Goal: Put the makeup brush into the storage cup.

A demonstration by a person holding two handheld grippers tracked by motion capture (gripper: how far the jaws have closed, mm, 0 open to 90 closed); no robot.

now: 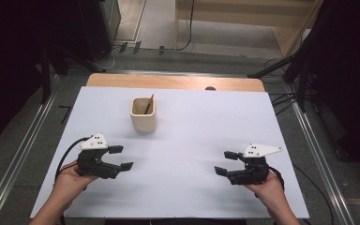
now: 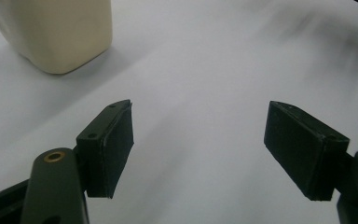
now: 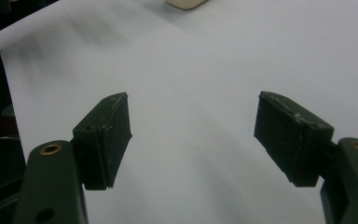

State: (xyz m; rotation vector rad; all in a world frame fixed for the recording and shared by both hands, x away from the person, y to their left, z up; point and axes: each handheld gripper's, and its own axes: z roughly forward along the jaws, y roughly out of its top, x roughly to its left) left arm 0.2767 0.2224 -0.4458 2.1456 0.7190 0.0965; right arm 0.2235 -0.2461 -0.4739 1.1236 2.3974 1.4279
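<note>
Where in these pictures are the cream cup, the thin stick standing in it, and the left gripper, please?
cream cup [image 1: 143, 121]: high view, on its front wall.
thin stick [image 1: 148, 104]: high view, on its shaft above the rim.
left gripper [image 1: 121, 158]: high view, midway between the tips of its open jaws.

The white tabletop [image 1: 187, 140] lies bare between the left gripper [image 1: 121, 157] and the right gripper [image 1: 227, 163], so either can cross freely. One obstacle stands: a cream cup [image 1: 143, 115] holding a dark stick [image 1: 148, 104], beyond the left gripper.
</note>
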